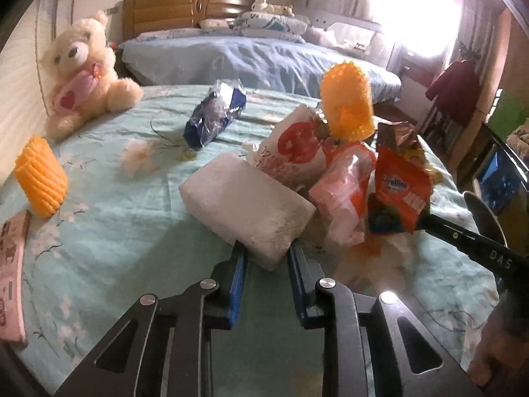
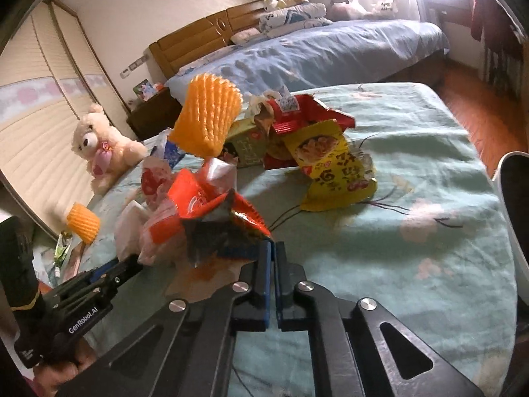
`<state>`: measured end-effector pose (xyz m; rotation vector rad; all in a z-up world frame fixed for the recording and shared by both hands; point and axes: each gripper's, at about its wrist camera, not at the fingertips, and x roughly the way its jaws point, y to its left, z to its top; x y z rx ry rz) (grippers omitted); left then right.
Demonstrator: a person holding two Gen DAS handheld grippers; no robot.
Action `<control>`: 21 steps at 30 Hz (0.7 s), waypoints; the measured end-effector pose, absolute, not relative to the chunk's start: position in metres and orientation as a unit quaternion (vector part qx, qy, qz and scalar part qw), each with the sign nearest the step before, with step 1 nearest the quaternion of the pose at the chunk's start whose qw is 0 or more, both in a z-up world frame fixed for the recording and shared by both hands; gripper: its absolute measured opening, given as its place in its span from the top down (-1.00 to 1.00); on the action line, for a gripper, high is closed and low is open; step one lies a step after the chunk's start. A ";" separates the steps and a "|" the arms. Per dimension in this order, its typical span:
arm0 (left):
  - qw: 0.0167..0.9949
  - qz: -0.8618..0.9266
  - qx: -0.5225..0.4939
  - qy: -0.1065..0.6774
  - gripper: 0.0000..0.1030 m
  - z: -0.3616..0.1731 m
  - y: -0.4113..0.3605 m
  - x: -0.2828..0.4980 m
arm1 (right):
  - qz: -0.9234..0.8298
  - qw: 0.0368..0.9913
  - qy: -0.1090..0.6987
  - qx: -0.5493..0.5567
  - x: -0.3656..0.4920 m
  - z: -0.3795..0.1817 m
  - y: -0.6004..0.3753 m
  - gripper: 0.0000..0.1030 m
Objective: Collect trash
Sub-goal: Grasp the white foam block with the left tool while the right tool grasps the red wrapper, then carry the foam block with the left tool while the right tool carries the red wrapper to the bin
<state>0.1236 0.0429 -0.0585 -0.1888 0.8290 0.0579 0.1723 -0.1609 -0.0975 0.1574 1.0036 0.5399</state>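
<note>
Bed (image 1: 109, 231), pale green floral sheet, strewn with trash. Teddy bear (image 1: 82, 72) seated at far left edge. White foam block (image 1: 251, 205) clamped in left gripper (image 1: 267, 254) jaws. Orange snack wrapper (image 2: 215, 211) pinched at its edge in right gripper (image 2: 271, 248) jaws, otherwise fully closed. Yellow noodle packet (image 2: 334, 168) lies beyond. No container is seen.

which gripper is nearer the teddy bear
Left. The left gripper, shut on a white foam block, sits on the teddy bear's side of the trash pile. The right gripper, pinching an orange wrapper, is on the pile's far side from it.
</note>
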 end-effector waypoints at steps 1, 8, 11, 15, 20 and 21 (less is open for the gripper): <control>0.913 0.027 -0.089 0.397 0.56 -0.055 0.042 0.119 | 0.256 0.841 0.471 0.075 0.169 -0.095 -0.164 0.98; 0.927 0.023 -0.064 0.370 0.56 -0.037 0.034 0.091 | 0.247 0.854 0.451 0.083 0.156 -0.076 -0.185 1.00; 0.929 0.012 -0.062 0.364 0.56 -0.032 0.029 0.080 | 0.238 0.859 0.445 0.087 0.151 -0.070 -0.199 1.00; 0.933 -0.002 -0.058 0.356 0.56 -0.024 0.020 0.071 | 0.224 0.865 0.439 0.095 0.146 -0.064 -0.217 1.00; 0.933 -0.029 -0.047 0.355 0.56 -0.020 0.002 0.068 | 0.208 0.872 0.431 0.104 0.140 -0.059 -0.241 1.00; 0.933 -0.033 -0.045 0.356 0.56 -0.020 -0.001 0.068 | 0.204 0.873 0.429 0.107 0.139 -0.058 -0.246 1.00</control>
